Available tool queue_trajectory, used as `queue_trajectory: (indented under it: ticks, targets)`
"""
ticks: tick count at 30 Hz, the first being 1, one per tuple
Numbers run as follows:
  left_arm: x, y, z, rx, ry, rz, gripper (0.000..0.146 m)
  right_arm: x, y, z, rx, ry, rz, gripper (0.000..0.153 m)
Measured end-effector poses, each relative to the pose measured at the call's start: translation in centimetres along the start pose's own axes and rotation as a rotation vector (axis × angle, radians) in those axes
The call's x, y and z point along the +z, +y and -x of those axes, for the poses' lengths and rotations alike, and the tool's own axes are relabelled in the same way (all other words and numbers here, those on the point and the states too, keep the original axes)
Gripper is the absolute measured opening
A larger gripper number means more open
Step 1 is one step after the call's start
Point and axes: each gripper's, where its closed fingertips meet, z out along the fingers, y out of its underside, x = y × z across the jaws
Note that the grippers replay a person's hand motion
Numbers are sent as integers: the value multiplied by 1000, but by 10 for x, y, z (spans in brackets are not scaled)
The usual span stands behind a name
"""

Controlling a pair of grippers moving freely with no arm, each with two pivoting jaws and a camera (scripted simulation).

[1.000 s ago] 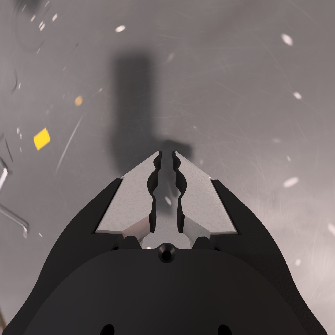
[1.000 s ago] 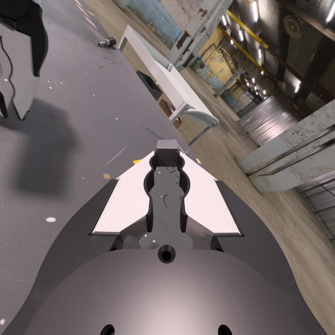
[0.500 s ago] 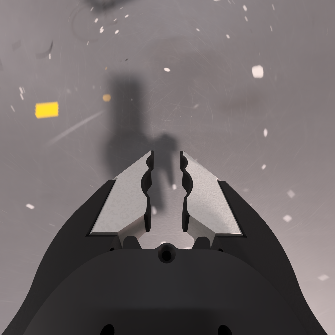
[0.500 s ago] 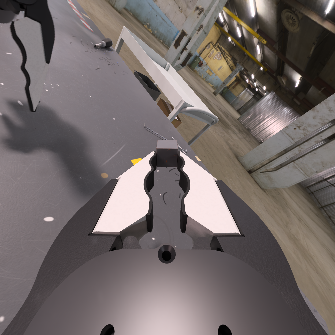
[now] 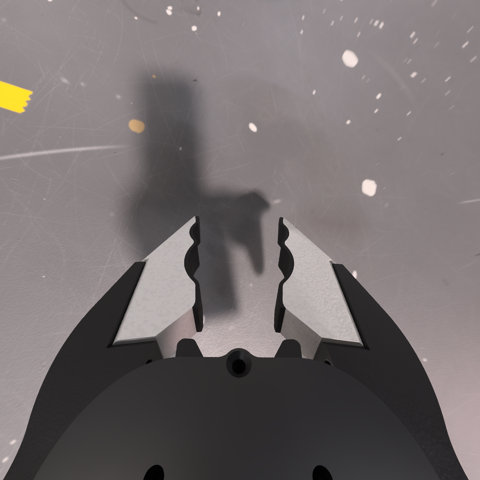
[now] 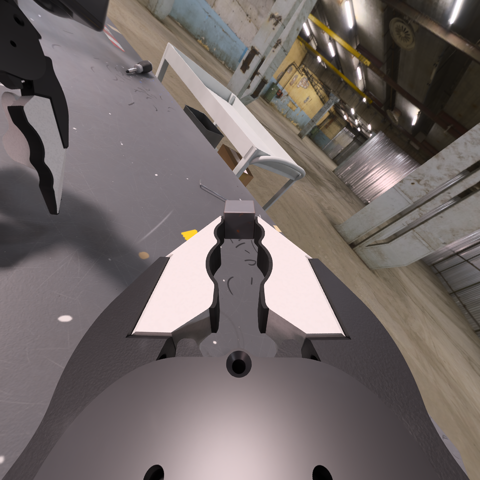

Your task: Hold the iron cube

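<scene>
Our left claw [image 5: 239, 220] has spread wide since a second ago, empty above the bench [image 5: 363, 246]. Our right claw [image 6: 239, 220] grips the iron cube [image 6: 239, 220] at twelve o'clock; we should keep it clenched and level.

This is an industrial workshop or factory hall. The work surface is a dark grey metal bench [image 6: 109, 161], scratched all over, flecked with white paint spots and strewn with curled metal shavings [image 6: 145, 93] toward its far edge. A small black-and-silver tool bit [image 6: 139, 68] lies near the far corner, and a thin metal key, perhaps a hex key [image 6: 211, 191], sits by the right edge. A scrap of yellow tape [image 5: 14, 97] sticks to the surface. Beyond the right edge stretch a concrete floor [image 6: 350, 272], a white table [image 6: 228, 114], stained pillars, corrugated roller doors [image 6: 374, 166], a yellow overhead beam [image 6: 337, 39] and strip lights.
</scene>
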Motion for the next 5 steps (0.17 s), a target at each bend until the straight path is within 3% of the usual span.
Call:
queue_trajectory:
  ticks: [5]
  targets:
    - [5,-6,-1,-63,-17,6,64,-3,1,-8,26,21,-5,22]
